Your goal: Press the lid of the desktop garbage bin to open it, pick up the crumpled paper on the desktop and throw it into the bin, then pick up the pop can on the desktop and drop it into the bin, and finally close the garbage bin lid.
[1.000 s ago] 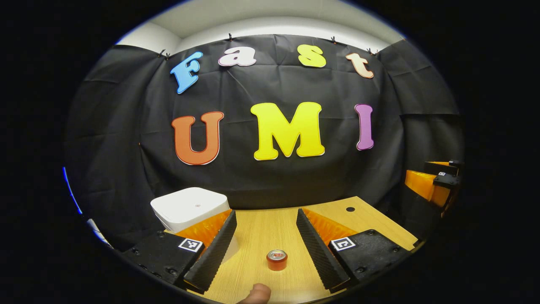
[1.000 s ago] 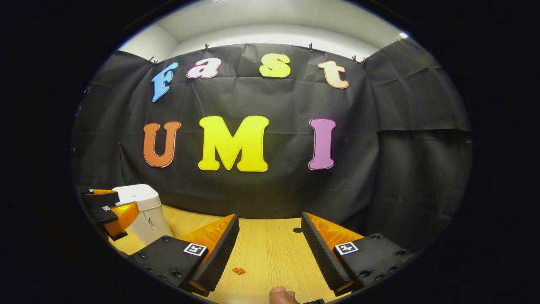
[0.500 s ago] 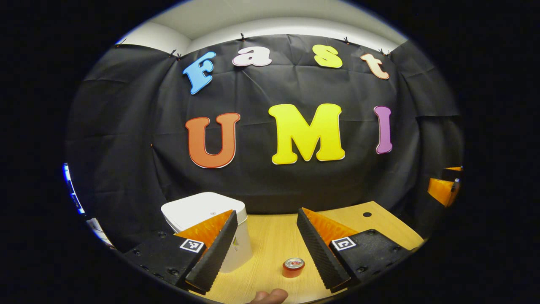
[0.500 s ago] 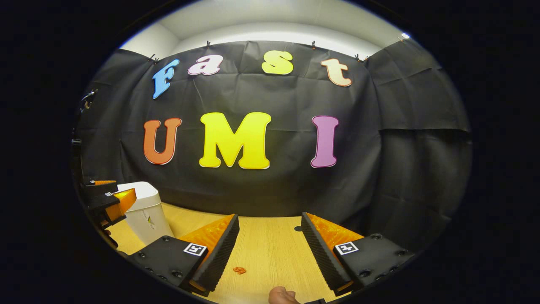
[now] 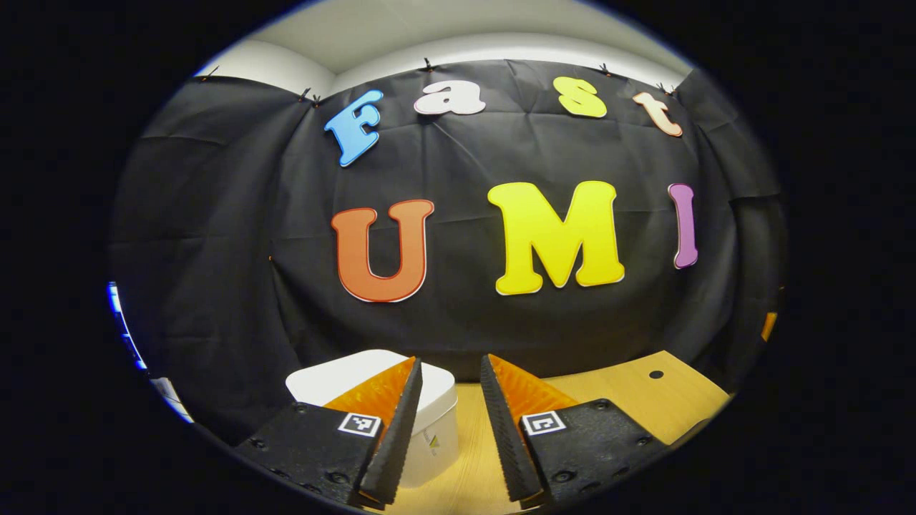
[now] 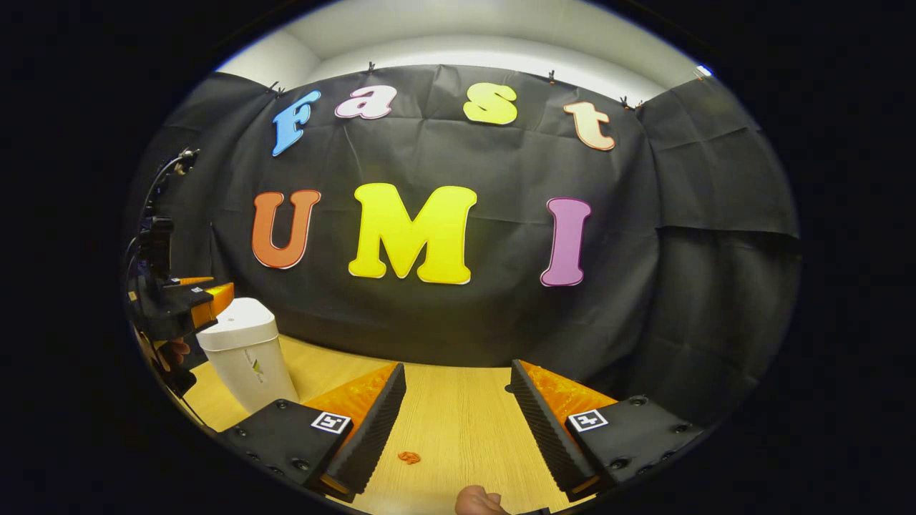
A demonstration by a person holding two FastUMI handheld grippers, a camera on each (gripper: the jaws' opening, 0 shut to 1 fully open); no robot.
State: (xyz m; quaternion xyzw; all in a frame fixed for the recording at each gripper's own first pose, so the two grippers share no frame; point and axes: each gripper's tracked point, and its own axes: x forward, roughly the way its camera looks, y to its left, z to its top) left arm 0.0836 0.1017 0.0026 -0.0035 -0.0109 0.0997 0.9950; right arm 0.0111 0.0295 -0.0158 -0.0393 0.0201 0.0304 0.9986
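Note:
The white garbage bin (image 5: pixel 436 429) stands on the wooden desk with its lid (image 5: pixel 343 375) down, just beyond and below my left gripper (image 5: pixel 451 360). That gripper's fingers stand a narrow gap apart with nothing between them. In the right gripper view the bin (image 6: pixel 247 357) is at the far left, and the left gripper (image 6: pixel 206 299) hovers over its lid's left edge. A small orange crumpled paper (image 6: pixel 408 457) lies on the desk between the wide-open fingers of my right gripper (image 6: pixel 458 367), near the left finger.
The wooden desk (image 6: pixel 458 422) runs back to the black cloth wall and has a small dark hole (image 5: pixel 655 374) at its far right. A hand (image 6: pixel 170 352) holds the left gripper. A thumb (image 6: pixel 478 501) shows at the bottom edge.
My left gripper rose and swung left over the bin, and its fingers narrowed. The pop can slid out below its view. The right gripper barely moved.

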